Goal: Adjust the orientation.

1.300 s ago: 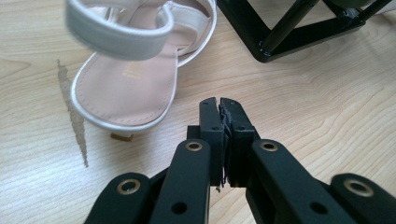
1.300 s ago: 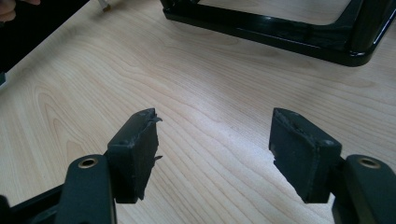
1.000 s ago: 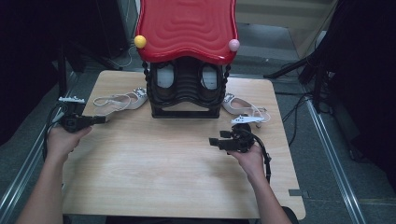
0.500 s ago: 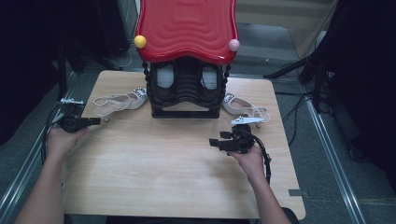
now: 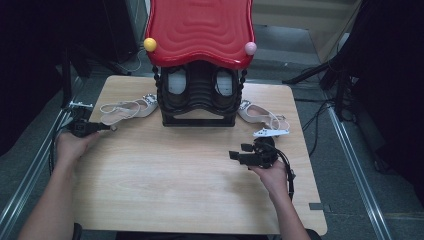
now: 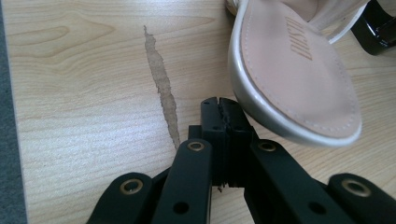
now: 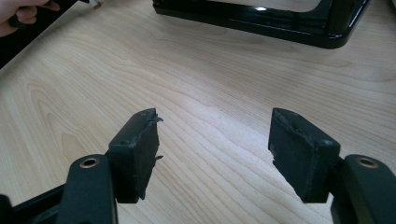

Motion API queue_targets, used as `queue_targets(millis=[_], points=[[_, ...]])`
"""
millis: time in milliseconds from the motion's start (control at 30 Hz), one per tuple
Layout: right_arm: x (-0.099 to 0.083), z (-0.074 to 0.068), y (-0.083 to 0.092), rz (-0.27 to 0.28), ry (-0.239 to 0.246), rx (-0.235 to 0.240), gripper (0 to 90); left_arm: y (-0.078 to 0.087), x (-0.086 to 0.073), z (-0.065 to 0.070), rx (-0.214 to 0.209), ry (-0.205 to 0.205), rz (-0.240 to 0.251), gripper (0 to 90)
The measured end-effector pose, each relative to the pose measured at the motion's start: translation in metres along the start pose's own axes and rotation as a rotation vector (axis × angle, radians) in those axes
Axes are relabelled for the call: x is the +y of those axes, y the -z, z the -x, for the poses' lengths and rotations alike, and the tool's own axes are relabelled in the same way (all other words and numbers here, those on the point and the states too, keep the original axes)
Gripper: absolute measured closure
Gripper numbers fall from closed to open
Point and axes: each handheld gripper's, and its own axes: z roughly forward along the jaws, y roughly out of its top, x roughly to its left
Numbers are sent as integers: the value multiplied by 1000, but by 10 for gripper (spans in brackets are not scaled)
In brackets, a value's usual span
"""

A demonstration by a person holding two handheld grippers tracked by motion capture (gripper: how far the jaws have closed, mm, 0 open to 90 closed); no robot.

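Nothing is lifted yet. At the worktop's left edge, the left gripper (image 5: 102,128) has its jaws pressed together on nothing, tips just beside the toe of the white strappy sandal (image 6: 299,79) lying flat left of the black shoe rack with a red wavy top (image 5: 200,97). The matching white sandal (image 5: 262,116) lies near the right edge. The right gripper (image 7: 215,156) hovers level before the rack, jaws spread wide, empty.

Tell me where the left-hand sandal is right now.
In the high view, the pale sandal lies on the table's left side, beside the black shoe rack, just ahead of the left gripper.
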Motion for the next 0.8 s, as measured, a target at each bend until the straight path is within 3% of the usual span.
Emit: queue_targets(millis=[300,767,800], points=[[-2,1,2,5,-6,-5,344,-1,2,6,-32,6,-1,900],[-1,1,2,6,-3,-4,344,2,3,26,-66,-41,-7,899],[-1,0,2,6,-3,-4,344,2,3,27,-87,-32,0,897]])
